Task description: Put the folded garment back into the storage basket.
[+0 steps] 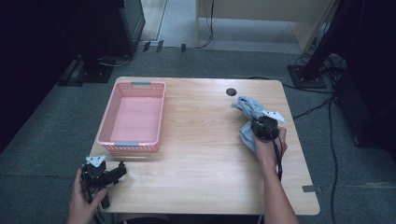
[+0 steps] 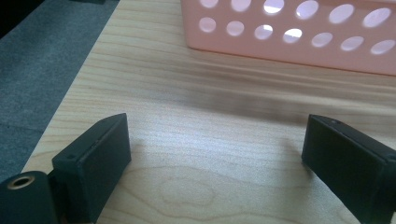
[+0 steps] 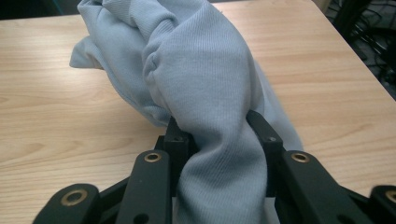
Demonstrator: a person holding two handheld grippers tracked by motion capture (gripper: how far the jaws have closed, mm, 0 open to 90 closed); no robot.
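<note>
A pale blue-grey cloth lies bunched at the right side of the wooden table. My right gripper is shut on the cloth; a thick fold runs between its black jaws and spills out in front. A pink perforated basket stands empty at the table's left. My left gripper rests at the near left corner, held by a hand. Its jaws stand wide apart over bare wood, with the gripper just short of the basket wall.
A small round black hole sits in the tabletop near the far edge. Grey carpet surrounds the table, with cables and stand feet at the far right and a dark cabinet at the far left.
</note>
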